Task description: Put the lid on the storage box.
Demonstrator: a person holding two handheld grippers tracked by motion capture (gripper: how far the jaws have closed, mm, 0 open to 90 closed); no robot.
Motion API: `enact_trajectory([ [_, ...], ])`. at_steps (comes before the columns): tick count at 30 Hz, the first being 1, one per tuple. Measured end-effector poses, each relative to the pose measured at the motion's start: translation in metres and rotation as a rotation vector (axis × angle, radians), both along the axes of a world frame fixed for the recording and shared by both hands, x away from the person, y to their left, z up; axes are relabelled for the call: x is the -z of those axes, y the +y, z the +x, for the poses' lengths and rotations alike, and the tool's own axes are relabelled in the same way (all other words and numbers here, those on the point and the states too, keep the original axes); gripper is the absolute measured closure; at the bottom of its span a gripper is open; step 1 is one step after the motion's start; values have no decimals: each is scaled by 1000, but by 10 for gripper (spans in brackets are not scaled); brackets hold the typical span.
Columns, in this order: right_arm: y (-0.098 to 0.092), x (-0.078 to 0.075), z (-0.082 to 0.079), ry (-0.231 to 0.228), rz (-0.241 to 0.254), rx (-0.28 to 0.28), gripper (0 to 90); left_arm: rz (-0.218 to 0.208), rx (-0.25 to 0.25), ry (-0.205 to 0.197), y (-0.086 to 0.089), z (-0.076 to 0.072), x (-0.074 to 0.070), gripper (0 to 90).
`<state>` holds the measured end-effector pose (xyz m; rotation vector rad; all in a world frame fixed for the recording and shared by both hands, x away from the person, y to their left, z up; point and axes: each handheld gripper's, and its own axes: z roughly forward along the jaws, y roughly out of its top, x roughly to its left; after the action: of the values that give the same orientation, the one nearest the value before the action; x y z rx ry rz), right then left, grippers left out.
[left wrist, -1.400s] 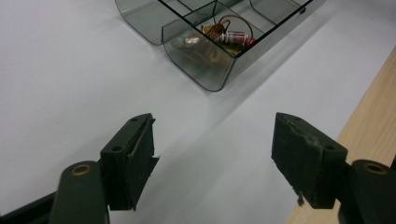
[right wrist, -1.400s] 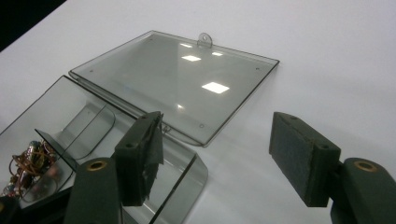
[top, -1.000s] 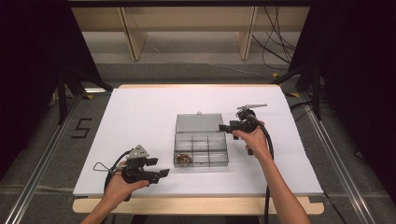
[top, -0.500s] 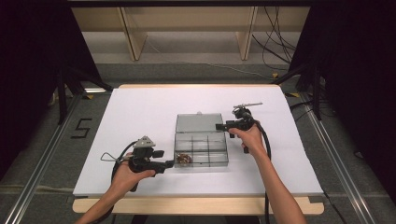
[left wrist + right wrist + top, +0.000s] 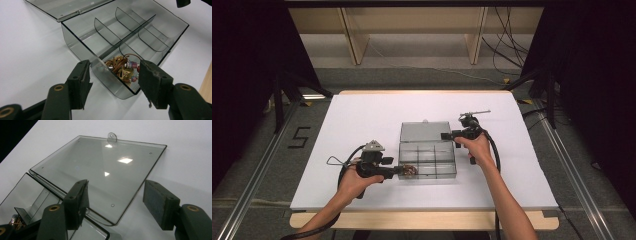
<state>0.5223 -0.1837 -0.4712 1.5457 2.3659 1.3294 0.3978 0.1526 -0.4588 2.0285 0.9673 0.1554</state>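
Left hand-held gripper [image 5: 113, 82] has just been closing, jaws still apart, box corner between them. Beaded cord bundle [image 5: 123, 68] in the clear box [image 5: 82, 47] looks light, floppy, tangly; pinch the cord clump. Right hand-held gripper [image 5: 116, 202] open over lid [image 5: 100, 175].

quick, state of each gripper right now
Left gripper: open, jaws have just been closing around the clear plastic divided box's corner, not gripping.
Right gripper: open, above the flat box lid.
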Motion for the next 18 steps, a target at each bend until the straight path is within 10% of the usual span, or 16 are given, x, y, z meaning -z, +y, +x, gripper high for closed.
enact_trajectory([
  [18,3,3,1,58,13,31,387,21,26,37,-8,6,8,519],
])
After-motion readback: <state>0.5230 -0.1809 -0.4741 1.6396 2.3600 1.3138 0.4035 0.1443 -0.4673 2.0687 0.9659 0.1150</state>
